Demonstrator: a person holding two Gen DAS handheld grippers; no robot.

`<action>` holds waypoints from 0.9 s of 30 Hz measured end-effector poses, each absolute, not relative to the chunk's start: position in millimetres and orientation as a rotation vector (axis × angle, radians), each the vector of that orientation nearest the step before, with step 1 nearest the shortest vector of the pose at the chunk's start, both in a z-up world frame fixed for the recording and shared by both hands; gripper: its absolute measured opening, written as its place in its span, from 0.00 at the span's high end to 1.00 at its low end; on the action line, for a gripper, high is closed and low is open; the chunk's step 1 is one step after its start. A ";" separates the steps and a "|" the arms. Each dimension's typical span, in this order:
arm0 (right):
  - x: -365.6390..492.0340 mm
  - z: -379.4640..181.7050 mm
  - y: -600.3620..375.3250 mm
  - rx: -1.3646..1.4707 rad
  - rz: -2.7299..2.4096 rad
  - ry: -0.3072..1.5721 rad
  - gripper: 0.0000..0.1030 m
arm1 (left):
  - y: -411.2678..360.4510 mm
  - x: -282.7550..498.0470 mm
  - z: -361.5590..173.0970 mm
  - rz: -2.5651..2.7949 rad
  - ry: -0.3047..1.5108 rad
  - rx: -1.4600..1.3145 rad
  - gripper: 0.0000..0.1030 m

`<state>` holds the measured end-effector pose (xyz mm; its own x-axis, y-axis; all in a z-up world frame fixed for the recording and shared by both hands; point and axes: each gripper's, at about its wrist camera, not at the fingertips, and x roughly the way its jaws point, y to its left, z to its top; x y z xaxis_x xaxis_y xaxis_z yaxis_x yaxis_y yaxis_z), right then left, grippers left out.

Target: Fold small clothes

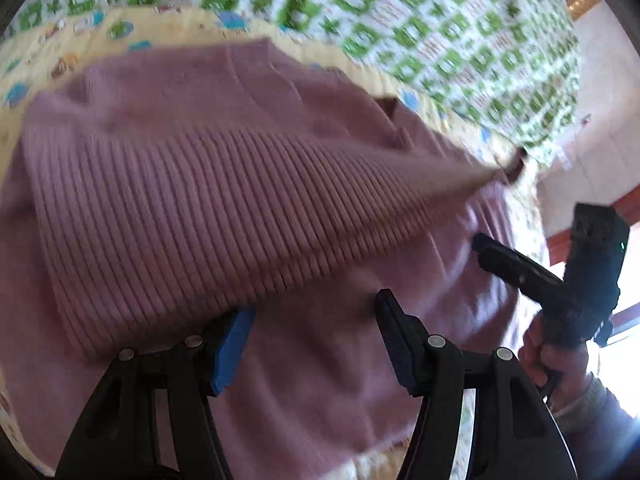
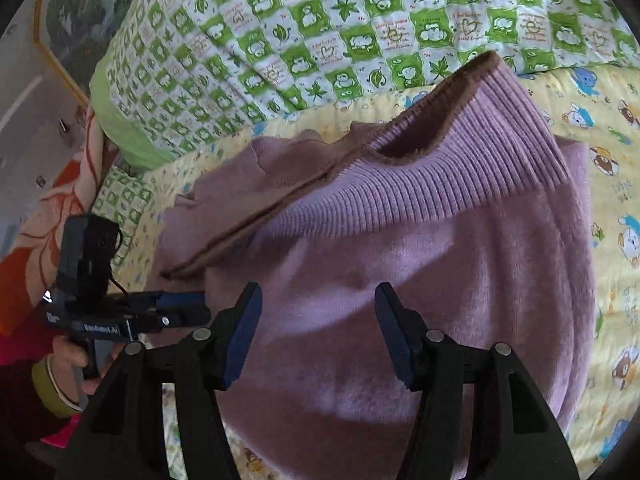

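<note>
garment: mauve fleecy sweater (image 2: 460,264), ribbed band (image 2: 432,184) with brown edge folded over its body | place: on yellow cartoon-print sheet (image 2: 608,128) of bed, by green-checked quilt (image 2: 320,20) | left tongs (image 1: 316,340): spread wide, holding nothing, over the fabric | right tongs (image 2: 318,332): spread wide, holding nothing, above the fleece

white lettering on left gripper (image 2: 176,312) body, too blurred to read.

Left view motion-blurred, pink garment (image 1: 224,184) probably a sweater, lower edge cropped
</note>
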<state>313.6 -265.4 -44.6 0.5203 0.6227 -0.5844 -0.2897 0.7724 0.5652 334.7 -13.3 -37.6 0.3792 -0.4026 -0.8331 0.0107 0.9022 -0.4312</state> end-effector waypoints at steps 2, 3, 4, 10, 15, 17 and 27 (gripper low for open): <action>329.7 -47.2 -266.0 0.383 0.532 0.858 0.42 | -1.8 355.9 -31.8 -0.241 1.134 -0.377 0.39; 335.1 -47.5 -268.8 0.369 0.509 0.849 0.42 | 4.3 366.7 -28.0 -0.209 1.117 -0.364 0.39; 343.5 -46.7 -272.6 0.358 0.479 0.838 0.42 | 9.7 377.7 -24.5 -0.180 1.102 -0.353 0.39; 381.7 -39.6 -310.9 0.453 0.314 0.762 0.42 | 42.0 415.7 -0.5 -0.061 1.011 -0.391 0.39; 374.9 -31.5 -331.9 0.567 0.253 0.727 0.42 | 59.8 392.9 17.0 -0.014 0.965 -0.394 0.31; 363.7 -29.4 -335.0 0.580 0.257 0.721 0.42 | 68.1 371.1 18.5 0.004 0.970 -0.388 0.31; 261.7 -37.1 -350.0 0.587 0.216 0.758 0.37 | 126.6 230.7 -6.9 0.165 1.034 -0.525 0.23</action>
<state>261.7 -350.0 -37.1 0.7137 0.3880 -0.5832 0.0225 0.8194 0.5727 230.7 126.6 -6.9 0.5119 -0.1116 -0.8518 -0.3717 0.8651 -0.3368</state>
